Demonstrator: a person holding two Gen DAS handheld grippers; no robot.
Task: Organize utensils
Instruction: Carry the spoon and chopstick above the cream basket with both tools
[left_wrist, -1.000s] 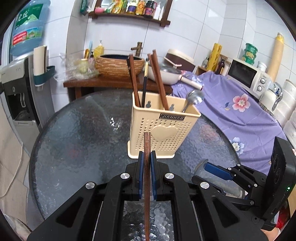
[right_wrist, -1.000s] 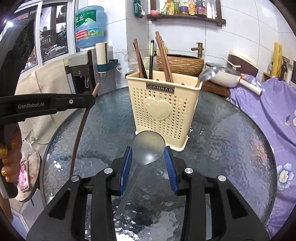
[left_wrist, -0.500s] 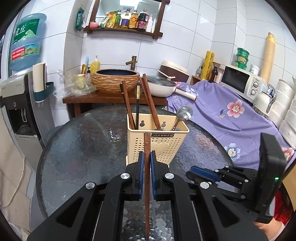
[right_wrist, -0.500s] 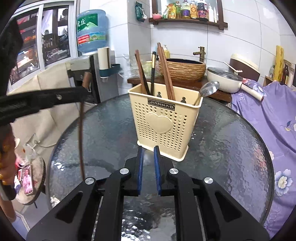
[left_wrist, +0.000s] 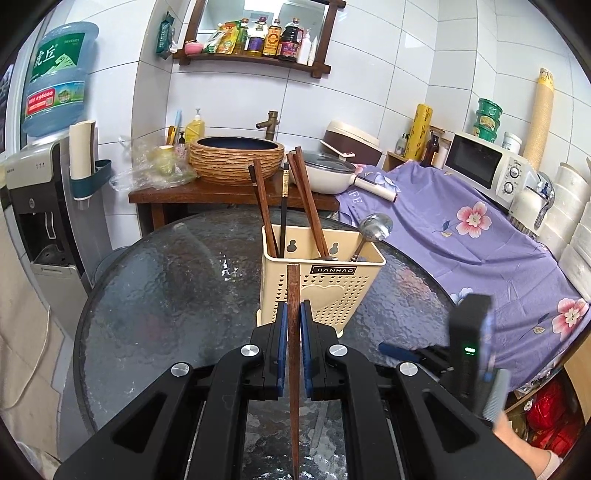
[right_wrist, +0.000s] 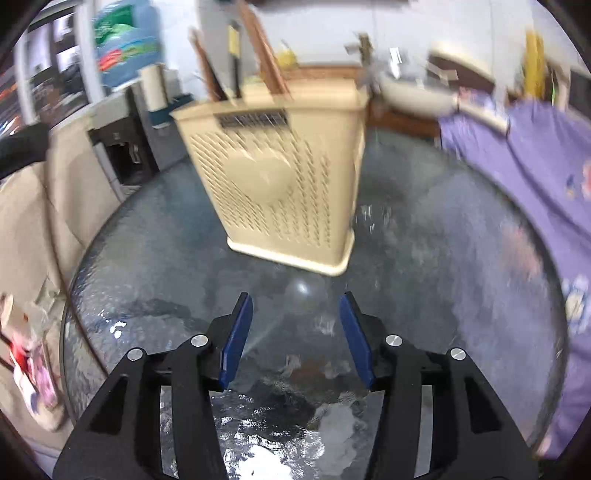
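My left gripper (left_wrist: 293, 317) is shut on a dark brown chopstick (left_wrist: 293, 288) that stands nearly upright, just in front of the cream perforated utensil holder (left_wrist: 321, 291). The holder contains several chopsticks (left_wrist: 306, 199) and a metal spoon (left_wrist: 376, 227). The right wrist view is blurred by motion. In it my right gripper (right_wrist: 295, 301) hangs low over the round glass table (right_wrist: 424, 240), its jaws opening. A second spoon (right_wrist: 306, 293) lies on the glass between the fingers, untouched by the pads, its handle running toward the lower left. The holder (right_wrist: 280, 177) stands just beyond.
A purple flowered cloth (left_wrist: 461, 236) covers the counter on the right, with a microwave (left_wrist: 487, 170) behind it. A wooden stand with a basin (left_wrist: 236, 162) is behind the table, and a water dispenser (left_wrist: 37, 206) on the left. A hand (left_wrist: 517, 443) holds the right gripper.
The right gripper's jaws stood around the spoon's bowl, then closed with nothing between them, and now stand apart lower over the spoon. The left gripper still holds its chopstick.
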